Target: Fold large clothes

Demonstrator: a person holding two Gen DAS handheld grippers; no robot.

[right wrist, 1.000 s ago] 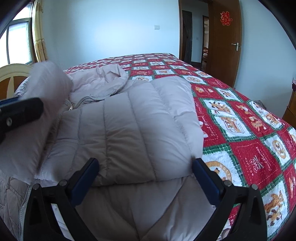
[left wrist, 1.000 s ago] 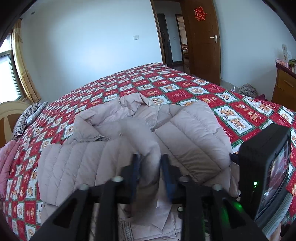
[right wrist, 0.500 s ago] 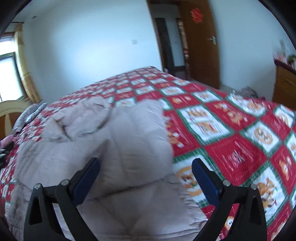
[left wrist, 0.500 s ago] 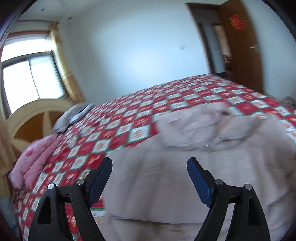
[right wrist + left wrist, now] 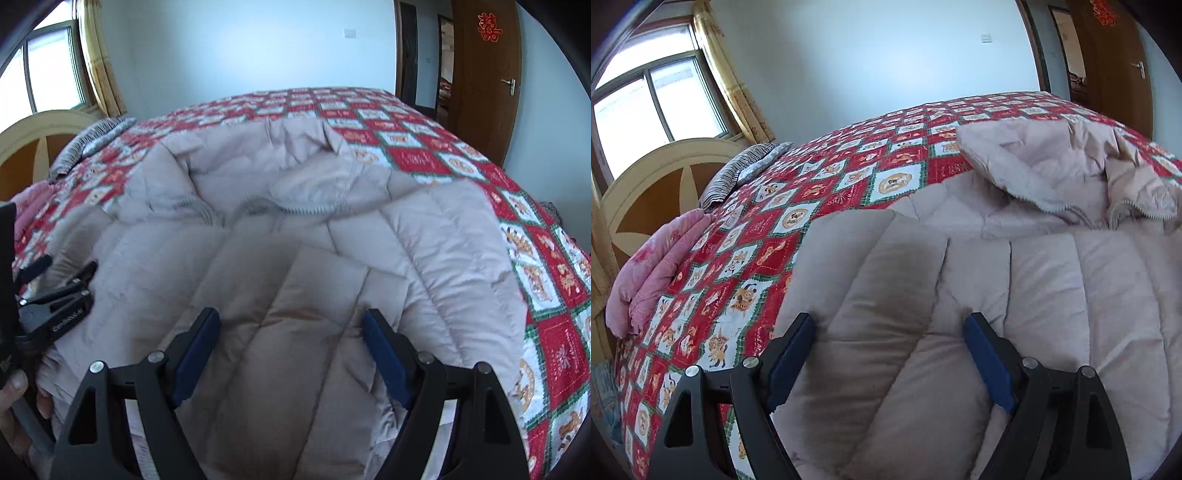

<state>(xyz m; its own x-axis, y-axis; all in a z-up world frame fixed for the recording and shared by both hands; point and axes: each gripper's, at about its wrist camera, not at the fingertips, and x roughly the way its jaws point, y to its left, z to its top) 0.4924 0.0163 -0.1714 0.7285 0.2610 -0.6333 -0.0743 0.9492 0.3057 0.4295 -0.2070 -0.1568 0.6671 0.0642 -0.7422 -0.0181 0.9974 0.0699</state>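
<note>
Beige down coat (image 5: pixel 332 236) lies spread on the bed (image 5: pixel 827 192) for folding; my left gripper (image 5: pixel 890 354) and right gripper (image 5: pixel 288 350) hover above it, jaws wide, the right's just narrowing, gripping nothing.

One padded coat (image 5: pixel 1015 295) lies on one bed (image 5: pixel 820 206). Two tools: left tool (image 5: pixel 886 354), right tool (image 5: pixel 288 350). One striped pillow (image 5: pixel 746 177), one pink quilt (image 5: pixel 653 273), one door (image 5: pixel 484 74).

Far bedspread (image 5: pixel 886 155) is being left bare for passage; the near middle is being blocked by the puffy jacket (image 5: pixel 295 280), the left edge by pillows (image 5: pixel 657 266).
</note>
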